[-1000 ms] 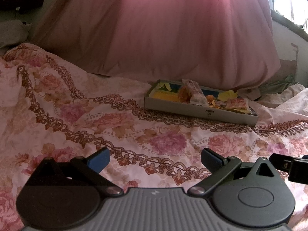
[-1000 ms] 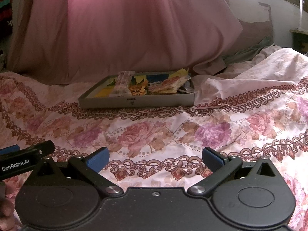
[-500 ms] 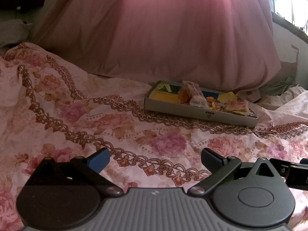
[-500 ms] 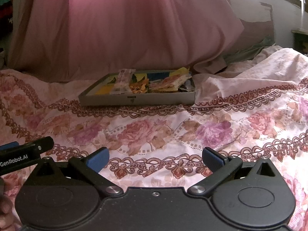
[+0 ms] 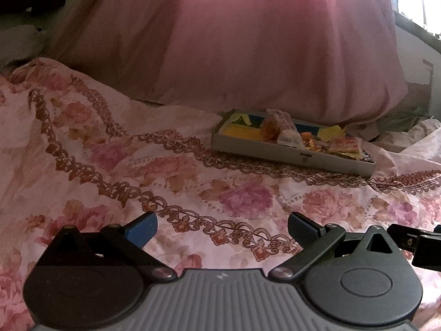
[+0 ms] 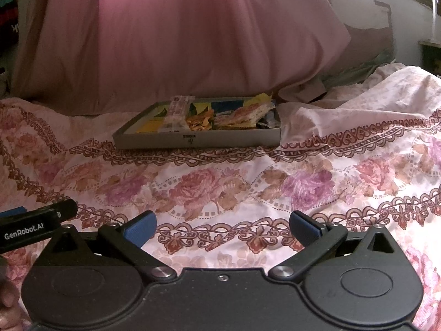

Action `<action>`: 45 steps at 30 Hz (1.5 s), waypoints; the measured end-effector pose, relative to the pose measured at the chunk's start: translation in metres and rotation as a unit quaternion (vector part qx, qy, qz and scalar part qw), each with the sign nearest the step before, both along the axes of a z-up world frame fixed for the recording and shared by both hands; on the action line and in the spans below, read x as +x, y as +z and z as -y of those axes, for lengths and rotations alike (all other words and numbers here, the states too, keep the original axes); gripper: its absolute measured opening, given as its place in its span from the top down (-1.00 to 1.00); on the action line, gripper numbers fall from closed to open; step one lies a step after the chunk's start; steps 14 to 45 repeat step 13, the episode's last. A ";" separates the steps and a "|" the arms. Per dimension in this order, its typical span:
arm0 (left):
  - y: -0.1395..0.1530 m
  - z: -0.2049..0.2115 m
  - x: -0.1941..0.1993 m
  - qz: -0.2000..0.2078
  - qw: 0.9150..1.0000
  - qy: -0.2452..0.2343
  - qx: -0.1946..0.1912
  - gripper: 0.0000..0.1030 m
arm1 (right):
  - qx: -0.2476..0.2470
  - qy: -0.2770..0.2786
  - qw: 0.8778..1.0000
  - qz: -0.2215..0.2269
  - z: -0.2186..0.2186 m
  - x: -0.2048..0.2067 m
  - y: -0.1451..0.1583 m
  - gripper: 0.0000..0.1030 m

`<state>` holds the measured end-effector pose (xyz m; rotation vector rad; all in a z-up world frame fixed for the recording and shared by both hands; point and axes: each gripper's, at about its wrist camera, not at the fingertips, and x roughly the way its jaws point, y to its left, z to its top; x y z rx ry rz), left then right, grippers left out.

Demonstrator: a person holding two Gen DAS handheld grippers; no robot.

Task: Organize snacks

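Both claws are spread wide with nothing in them on my end: left gripper (image 5: 222, 227), then right gripper (image 6: 222, 227), low over the pink floral bedsheet (image 6: 220, 187). Shallow grey cardboard tray (image 6: 198, 139) of snack packets (image 6: 242, 114) sits ahead, well apart from either.

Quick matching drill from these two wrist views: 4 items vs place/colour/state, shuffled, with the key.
Items:
1. shallow box
2. snack packets
3. pink cloth
4. left gripper

Descriptions:
A. hangs behind the box
B. open, holding nothing
C. grey, sits on the floral bedsheet
D. piled inside the box

Pairs: 1-C, 2-D, 3-A, 4-B
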<state>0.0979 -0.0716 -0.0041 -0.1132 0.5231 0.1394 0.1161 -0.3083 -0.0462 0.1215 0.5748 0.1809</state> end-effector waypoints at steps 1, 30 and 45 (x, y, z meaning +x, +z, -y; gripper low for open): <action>0.000 -0.001 0.000 -0.003 1.000 0.003 0.000 -0.99 | 0.000 0.000 1.000 0.000 0.000 0.000 0.000 -0.99; -0.001 -0.003 0.001 -0.007 1.000 0.012 0.004 -0.99 | -0.004 0.007 1.000 -0.006 0.002 0.003 -0.002 -0.99; -0.001 -0.003 0.001 -0.007 1.000 0.012 0.004 -0.99 | -0.004 0.007 1.000 -0.006 0.002 0.003 -0.002 -0.99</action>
